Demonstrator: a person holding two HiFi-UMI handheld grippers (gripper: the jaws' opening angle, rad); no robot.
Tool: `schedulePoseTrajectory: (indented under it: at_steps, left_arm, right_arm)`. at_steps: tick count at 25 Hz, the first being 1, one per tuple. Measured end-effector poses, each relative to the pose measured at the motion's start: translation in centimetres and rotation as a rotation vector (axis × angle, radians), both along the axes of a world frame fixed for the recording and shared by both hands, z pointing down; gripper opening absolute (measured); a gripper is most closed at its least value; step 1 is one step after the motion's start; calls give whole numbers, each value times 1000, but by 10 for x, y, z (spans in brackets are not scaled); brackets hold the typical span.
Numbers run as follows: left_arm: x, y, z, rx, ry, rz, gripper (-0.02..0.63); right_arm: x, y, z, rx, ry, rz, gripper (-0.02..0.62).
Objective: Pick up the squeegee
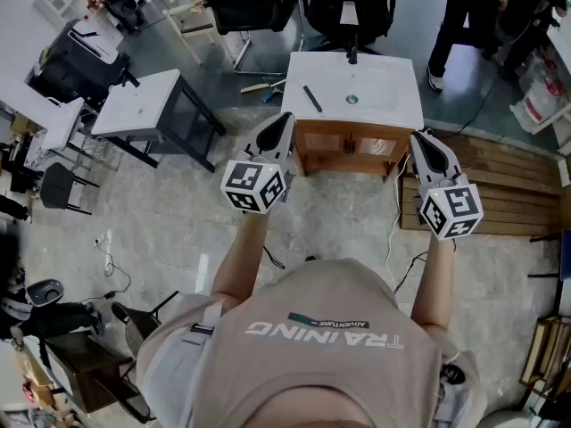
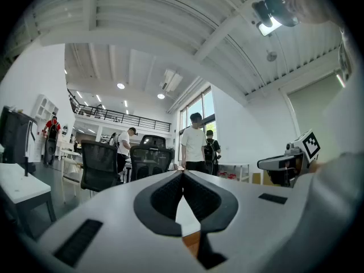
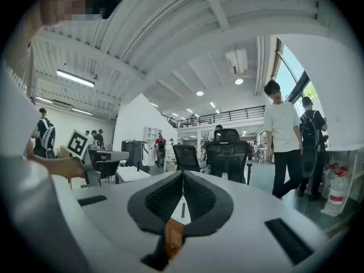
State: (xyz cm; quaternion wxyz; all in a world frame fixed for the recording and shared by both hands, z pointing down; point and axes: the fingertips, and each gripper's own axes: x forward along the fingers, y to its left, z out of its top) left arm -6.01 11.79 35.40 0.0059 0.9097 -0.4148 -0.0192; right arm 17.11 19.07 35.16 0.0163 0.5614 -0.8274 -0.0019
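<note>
Both forearms reach forward, grippers level and side by side, well apart. Left gripper (image 1: 285, 121) points toward the front left corner of the white sink counter (image 1: 393, 105); its jaws are together, tips touching, nothing between them. Right gripper (image 1: 422, 138) points toward the front right corner; its jaws are likewise closed and empty. Squeegee (image 1: 311, 98) lies on the countertop, left of the drain, beyond both grippers and untouched.
</note>
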Motion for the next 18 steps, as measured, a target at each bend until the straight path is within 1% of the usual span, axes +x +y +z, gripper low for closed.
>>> schedulePoseTrajectory:
  at_steps: [9,13,18]
  left_arm:
    - [-2,5,1,-13,-1,0,12]
    - [-1,6,2,-13,3,4,12]
    - [-3,5,1,-13,5,11,12]
  right_arm:
    - [-5,8,2,-18,9,-6,32]
    - [-4,13,-1,-2,17,2,34]
    - [-5,17,-4,11,4,12,34]
